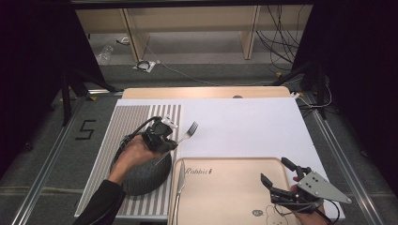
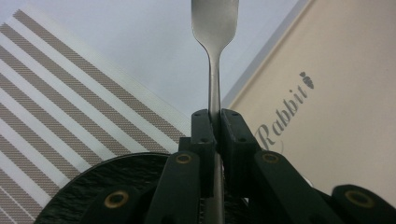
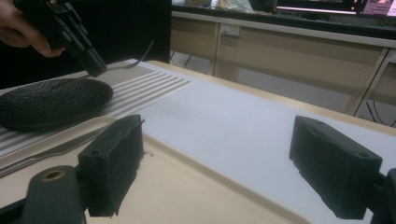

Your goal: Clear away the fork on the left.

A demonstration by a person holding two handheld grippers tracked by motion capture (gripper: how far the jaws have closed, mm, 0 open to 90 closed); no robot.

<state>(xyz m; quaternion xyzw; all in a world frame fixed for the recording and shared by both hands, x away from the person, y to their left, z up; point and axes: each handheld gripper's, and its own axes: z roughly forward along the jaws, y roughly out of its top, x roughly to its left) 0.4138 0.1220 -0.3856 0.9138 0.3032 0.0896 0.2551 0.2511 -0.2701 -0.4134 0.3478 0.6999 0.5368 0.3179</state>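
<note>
A metal fork [image 1: 187,132] is clamped by its handle in my left gripper [image 1: 170,143], which hovers over the far edge of a black round plate [image 1: 141,177]. In the left gripper view the fork [image 2: 214,56] points straight ahead from the shut gripper [image 2: 214,117], over the white mat beside the beige "Rabbit" tray [image 2: 336,121]. My right gripper [image 1: 273,169] is held open above the right side of the tray [image 1: 225,197], with nothing between its jaws. In the right gripper view that open gripper [image 3: 224,163] faces the plate [image 3: 51,105] and the left gripper [image 3: 70,32].
A table knife [image 1: 179,188] lies along the tray's left rim, and it appears low on the left as the knife [image 3: 51,151] in the right gripper view. The plate rests on a striped placemat [image 1: 131,117]. A white mat [image 1: 244,126] covers the table's middle and far right.
</note>
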